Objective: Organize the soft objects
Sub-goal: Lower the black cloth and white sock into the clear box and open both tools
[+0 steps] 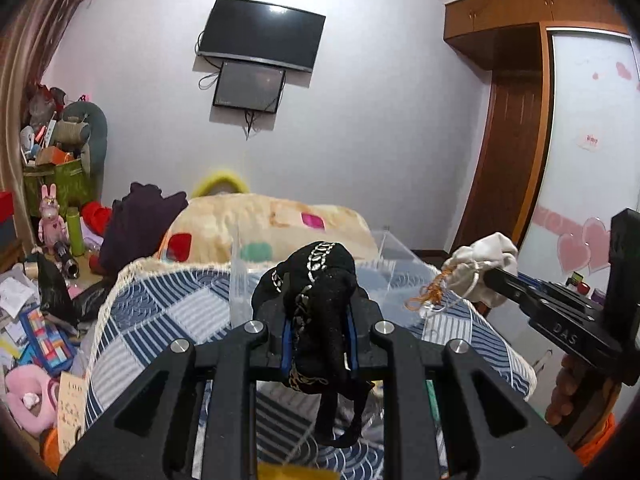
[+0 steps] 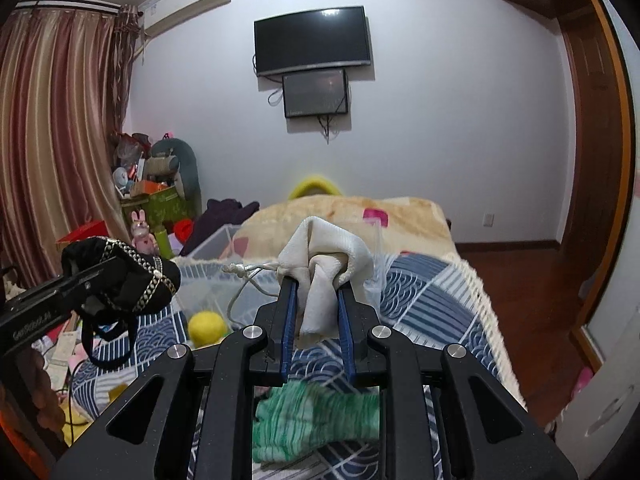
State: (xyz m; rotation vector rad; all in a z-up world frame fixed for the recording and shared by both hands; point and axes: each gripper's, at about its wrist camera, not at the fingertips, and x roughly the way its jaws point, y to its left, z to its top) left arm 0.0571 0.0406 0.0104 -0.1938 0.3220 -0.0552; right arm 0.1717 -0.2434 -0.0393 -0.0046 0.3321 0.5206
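My left gripper is shut on a black pouch with silver chain trim, held above the bed; it also shows in the right wrist view. My right gripper is shut on a white drawstring pouch, which also shows in the left wrist view. A clear plastic bin sits on the blue patterned bedspread ahead of both grippers, with a yellow ball in it. A green knitted cloth lies on the bed below my right gripper.
A beige blanket is heaped at the far end of the bed. Cluttered boxes and toys fill the floor at the left. A wardrobe stands at the right. A TV hangs on the wall.
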